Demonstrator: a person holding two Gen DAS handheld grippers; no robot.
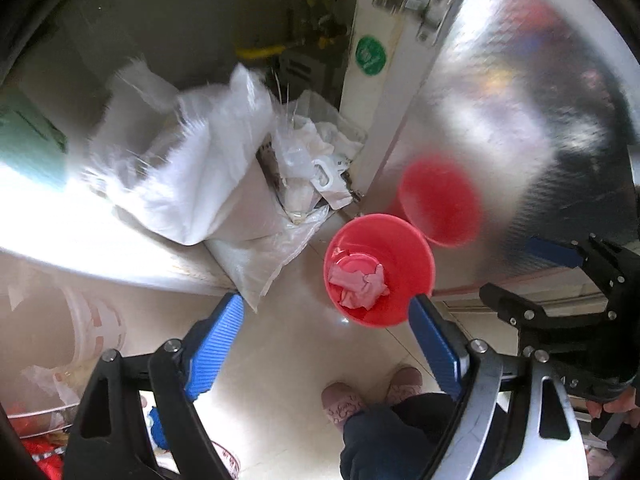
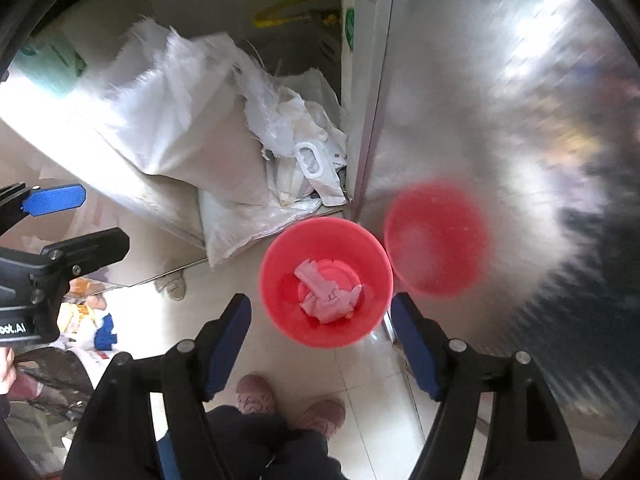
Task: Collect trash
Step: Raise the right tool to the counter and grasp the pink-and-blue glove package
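Both jaw sets spread wide and empty above red bin [image 1: 378, 270] on floor tiles [image 1: 280, 320], crumpled tissue [image 1: 358, 286] lying inside, apparently just released there.

The green sticker [image 1: 370, 55] on the door frame is too blurred to read. The green box [image 1: 30, 148] is cut off at the left edge. Clutter [image 2: 90, 320] beside the person's feet is indistinct.
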